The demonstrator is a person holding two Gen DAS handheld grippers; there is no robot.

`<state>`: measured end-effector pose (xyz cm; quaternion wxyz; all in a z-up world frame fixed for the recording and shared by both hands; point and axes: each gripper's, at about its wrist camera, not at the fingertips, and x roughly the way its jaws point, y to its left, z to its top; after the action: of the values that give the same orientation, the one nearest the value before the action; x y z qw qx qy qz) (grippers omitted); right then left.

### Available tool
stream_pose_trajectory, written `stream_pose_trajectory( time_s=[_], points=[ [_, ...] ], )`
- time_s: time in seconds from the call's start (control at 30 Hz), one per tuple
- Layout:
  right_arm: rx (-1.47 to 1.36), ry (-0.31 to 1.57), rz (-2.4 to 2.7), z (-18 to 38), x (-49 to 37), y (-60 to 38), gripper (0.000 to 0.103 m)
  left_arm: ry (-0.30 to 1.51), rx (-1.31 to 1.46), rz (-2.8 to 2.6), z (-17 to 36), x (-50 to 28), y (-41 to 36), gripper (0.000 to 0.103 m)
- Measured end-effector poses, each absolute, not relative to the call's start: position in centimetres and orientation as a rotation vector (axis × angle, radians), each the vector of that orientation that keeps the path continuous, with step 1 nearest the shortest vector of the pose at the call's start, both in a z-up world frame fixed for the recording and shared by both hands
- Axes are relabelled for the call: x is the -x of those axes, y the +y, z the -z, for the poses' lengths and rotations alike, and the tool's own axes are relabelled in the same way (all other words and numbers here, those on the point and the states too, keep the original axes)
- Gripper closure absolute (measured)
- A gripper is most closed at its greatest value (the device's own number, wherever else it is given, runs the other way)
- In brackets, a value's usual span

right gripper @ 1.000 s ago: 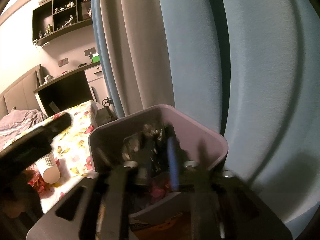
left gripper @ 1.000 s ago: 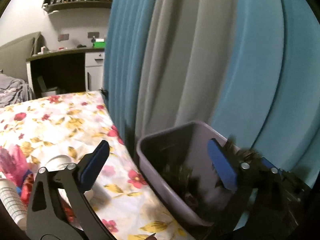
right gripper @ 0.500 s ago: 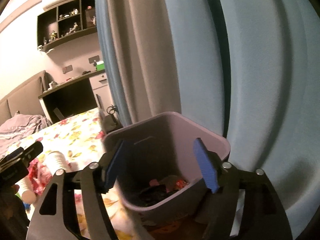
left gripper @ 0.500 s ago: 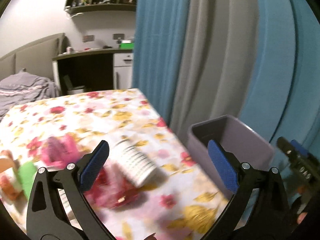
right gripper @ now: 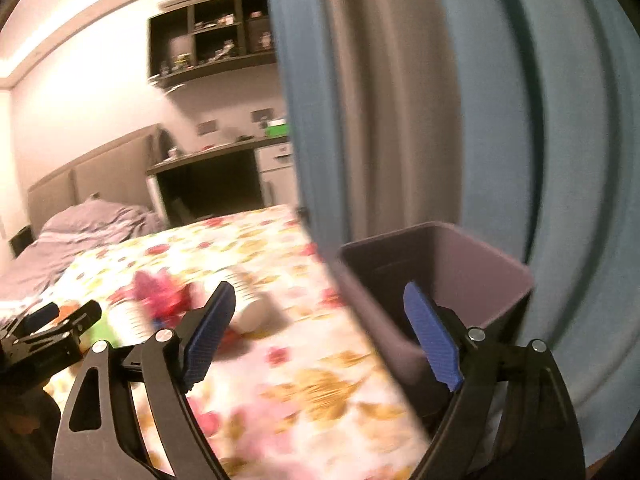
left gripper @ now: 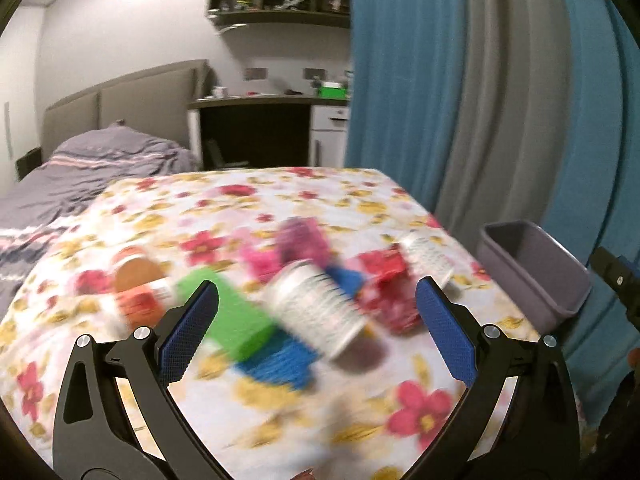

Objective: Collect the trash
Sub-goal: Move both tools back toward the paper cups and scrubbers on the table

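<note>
— Counting the trash on the flowered bedspread [left gripper: 304,200]: what is lying there?

— Two white paper cups, both on their sides. The nearer cup [left gripper: 316,308] is pointing its open mouth toward the lower right, long axis running diagonally; the farther cup [left gripper: 426,256] is lying near the bed's right edge. One green box [left gripper: 234,320], one blue packet [left gripper: 280,360], one red wrapper [left gripper: 384,288], one pink packet [left gripper: 296,244] and one orange tub [left gripper: 138,284] are lying around them, all blurred.

— The bins?

— One grey bin [left gripper: 532,276] is standing beside the bed, against the curtain [left gripper: 460,100].

— The tongs?

— The left gripper [left gripper: 316,328] is standing released, gripping nothing. The right gripper [right gripper: 320,336] is opening, nothing between its jaws.
</note>
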<state>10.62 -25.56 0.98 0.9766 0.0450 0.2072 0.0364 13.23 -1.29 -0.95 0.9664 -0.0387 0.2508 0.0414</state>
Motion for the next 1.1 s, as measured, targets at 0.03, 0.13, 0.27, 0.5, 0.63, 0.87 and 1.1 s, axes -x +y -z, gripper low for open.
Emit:
stream_pose_trajectory(
  time_s=[0.03,0.13,0.27,0.5,0.63,0.87,1.1],
  points=[
    [-0.080,0.425,-0.102,-0.8,-10.5,-24.3,0.020,0.502,0.082,-0.101,1.0,-12.4,-0.3,0.006],
    [-0.043,0.448,-0.177,0.0,-10.3,-21.5,0.020,0.498,0.091,-0.147,1.3,-10.6,2.1,0.006],
    [0.013,0.495,-0.282,1.3,-10.3,-17.3,0.020,0.499,0.115,-0.203,2.0,-8.5,5.5,0.006],
    [0.087,0.583,-0.391,3.7,-11.5,-12.4,0.020,0.506,0.172,-0.274,2.6,-7.1,9.4,0.006],
    [0.127,0.625,-0.411,4.7,-12.9,-9.8,0.020,0.512,0.190,-0.284,3.0,-6.9,10.6,0.006],
    [0.191,0.648,-0.436,5.4,-15.0,-7.2,0.025,0.512,0.198,-0.282,3.4,-7.0,11.4,0.006],
    [0.209,0.702,-0.445,6.8,-17.4,-6.0,0.029,0.521,0.207,-0.270,3.9,-7.6,12.1,0.006]
  ],
)
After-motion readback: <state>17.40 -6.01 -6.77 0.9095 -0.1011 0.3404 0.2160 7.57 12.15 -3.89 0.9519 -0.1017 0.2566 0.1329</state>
